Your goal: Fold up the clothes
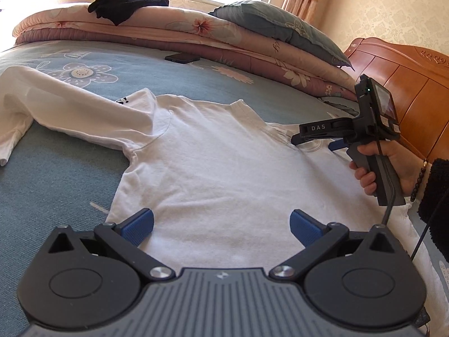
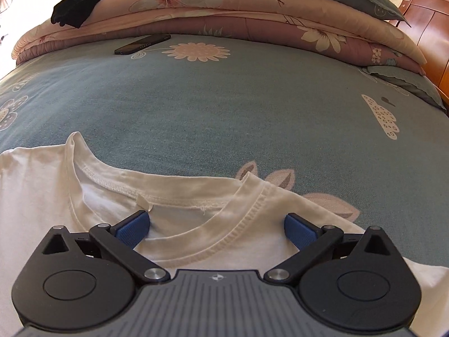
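White T-shirt (image 1: 213,174) lies spread flat on the blue flowered bed sheet (image 2: 224,98), collar pointing toward the stacked quilts (image 1: 174,32), one sleeve flung out to the left and partly doubled over the shoulder. Left tongs (image 1: 221,223) hover low over the body of the shirt, blue pads spread wide, nothing between them. Right tongs (image 2: 216,226) are down at the neckline, also spread wide, straddling the ribbed collar (image 2: 196,241) without pinching it — in the left view the person's right hand (image 1: 393,165) grips that tool right at the collar. This looks like the set-up for a fold, with no fabric gripped yet. Next call, by my reading: the right tongs need to close on the collar or shoulder edge, and the left must find a matching hold lower down. A phone (image 2: 141,44) and a black garment (image 1: 129,7) sit well clear.
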### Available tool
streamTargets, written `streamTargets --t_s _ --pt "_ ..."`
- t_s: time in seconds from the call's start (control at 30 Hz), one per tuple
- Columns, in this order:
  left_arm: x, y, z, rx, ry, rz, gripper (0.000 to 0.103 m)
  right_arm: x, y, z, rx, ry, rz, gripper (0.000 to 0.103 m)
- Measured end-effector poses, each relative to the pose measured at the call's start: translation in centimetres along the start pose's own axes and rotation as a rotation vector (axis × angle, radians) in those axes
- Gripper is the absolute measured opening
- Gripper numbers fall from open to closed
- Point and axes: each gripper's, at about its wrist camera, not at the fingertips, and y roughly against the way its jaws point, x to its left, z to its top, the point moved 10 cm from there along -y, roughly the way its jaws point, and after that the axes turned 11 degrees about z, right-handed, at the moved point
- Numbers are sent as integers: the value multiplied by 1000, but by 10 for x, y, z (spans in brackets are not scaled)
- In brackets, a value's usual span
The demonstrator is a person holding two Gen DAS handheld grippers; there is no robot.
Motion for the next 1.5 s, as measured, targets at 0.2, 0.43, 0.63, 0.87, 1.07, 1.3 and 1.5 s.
streamTargets --t_s 0.2,0.43,0.63,0.87,1.07,1.3,1.5 --pt "-1 0 -1 -2 -10 4 102 -4 35 23 -72 -221 175 103" --pt "-2 0 -1 -4 -21 11 103 33 28 14 8 -244 340 103" --pt "-3 0 -2 -6 -26 13 102 30 -16 26 -20 -163 228 103" --pt "-1 1 -1 -3 -15 3 102 45 3 41 -45 -204 263 103" --pt "-1 1 -1 -1 -10 1 102 81 4 22 50 -262 435 103" --pt "-1 0 -1 -3 -19 6 102 90 -24 34 27 -186 370 103" --pt "-1 0 -1 -3 -15 4 102 90 11 52 -7 -122 315 103"
